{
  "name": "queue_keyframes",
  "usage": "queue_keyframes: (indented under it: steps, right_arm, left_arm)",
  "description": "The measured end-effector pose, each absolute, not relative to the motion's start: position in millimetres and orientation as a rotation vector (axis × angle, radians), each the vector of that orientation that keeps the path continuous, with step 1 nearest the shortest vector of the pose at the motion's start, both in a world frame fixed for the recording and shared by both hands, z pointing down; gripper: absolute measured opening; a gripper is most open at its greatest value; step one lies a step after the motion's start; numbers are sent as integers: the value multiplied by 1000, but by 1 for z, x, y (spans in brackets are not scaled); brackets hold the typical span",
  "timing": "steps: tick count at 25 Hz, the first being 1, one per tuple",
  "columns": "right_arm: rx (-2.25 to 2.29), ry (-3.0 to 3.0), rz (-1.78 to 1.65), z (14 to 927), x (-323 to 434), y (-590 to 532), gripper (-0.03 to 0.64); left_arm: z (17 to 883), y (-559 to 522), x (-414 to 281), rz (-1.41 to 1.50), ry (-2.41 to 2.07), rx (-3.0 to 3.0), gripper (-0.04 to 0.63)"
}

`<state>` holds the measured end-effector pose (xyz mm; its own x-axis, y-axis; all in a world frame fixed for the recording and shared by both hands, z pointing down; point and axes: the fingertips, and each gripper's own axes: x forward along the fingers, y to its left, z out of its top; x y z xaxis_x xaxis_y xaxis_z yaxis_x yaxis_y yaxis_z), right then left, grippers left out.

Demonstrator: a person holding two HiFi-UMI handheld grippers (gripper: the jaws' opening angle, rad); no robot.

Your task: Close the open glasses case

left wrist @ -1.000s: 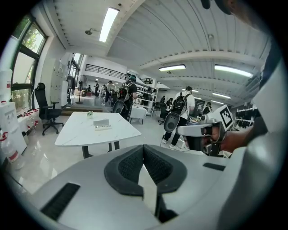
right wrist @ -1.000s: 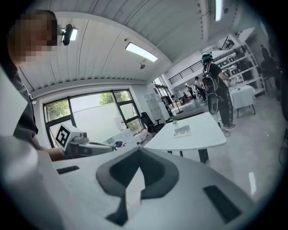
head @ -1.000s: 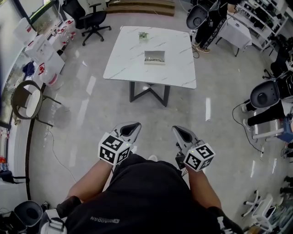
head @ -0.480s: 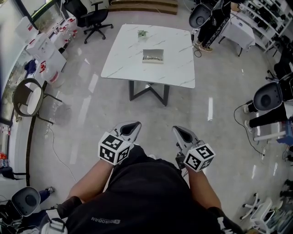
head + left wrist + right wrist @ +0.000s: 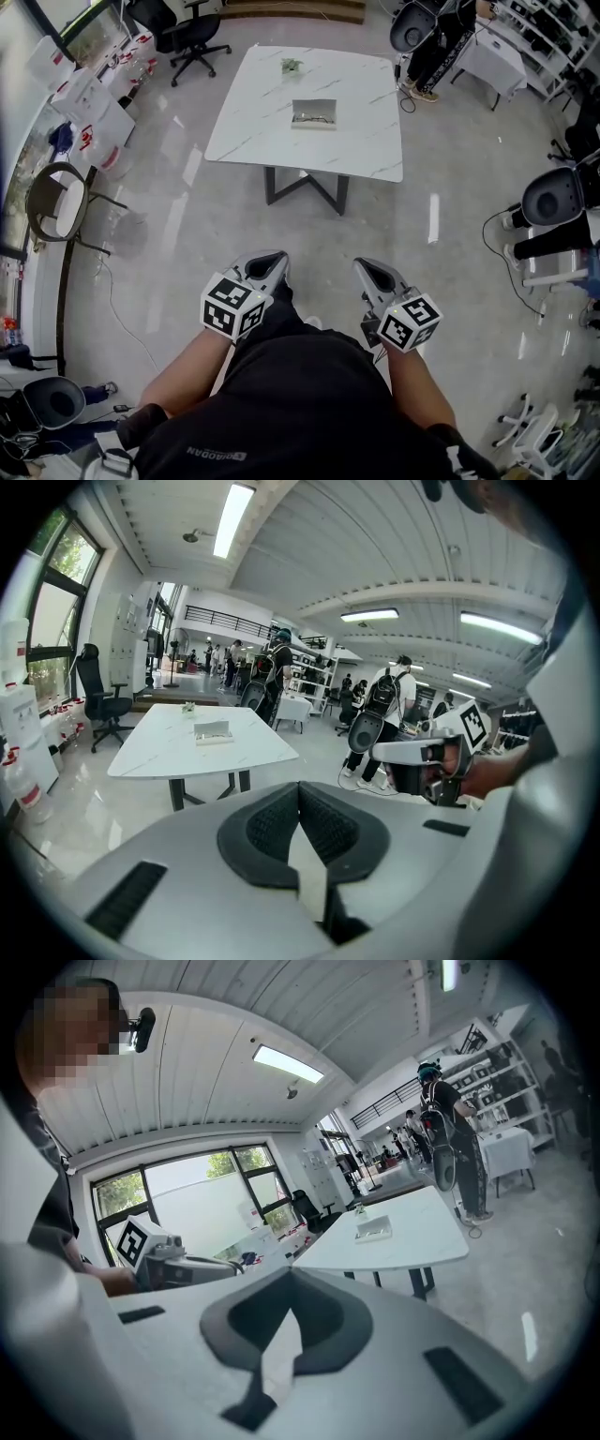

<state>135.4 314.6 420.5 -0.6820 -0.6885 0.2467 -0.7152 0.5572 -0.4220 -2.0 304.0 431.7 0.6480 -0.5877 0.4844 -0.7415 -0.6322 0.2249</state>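
A white marble-topped desk (image 5: 361,141) stands on a glossy grey floor (image 5: 187,244) in an open workshop. A black office chair (image 5: 187,42) sits near its far corner, and shelving (image 5: 530,47) lines the right side. Strip lights (image 5: 232,519) cross the ribbed white ceiling (image 5: 309,546), and tall windows (image 5: 202,1185) admit daylight.

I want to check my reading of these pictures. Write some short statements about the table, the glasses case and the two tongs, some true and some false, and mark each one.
1. The glasses case lies open on the white table. True.
2. The left tongs grip the case. False: they are shut on nothing, near the person's body and far from the table.
3. The right tongs are shut and empty. True.
4. The case is the only thing on the table. False: a small green item also sits near the table's far edge.
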Motion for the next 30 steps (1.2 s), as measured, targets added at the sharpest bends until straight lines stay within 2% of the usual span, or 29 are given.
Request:
queue_keyframes:
  steps: [10,30]
  right_arm:
    - [1265,-2682,787,432,128,256,0]
    - [1420,-2618,722,406,77,60,0]
  left_arm:
    - [441,237,-5,514,-1002,2481,2]
    - [419,25,-54,501,-890,2580,2]
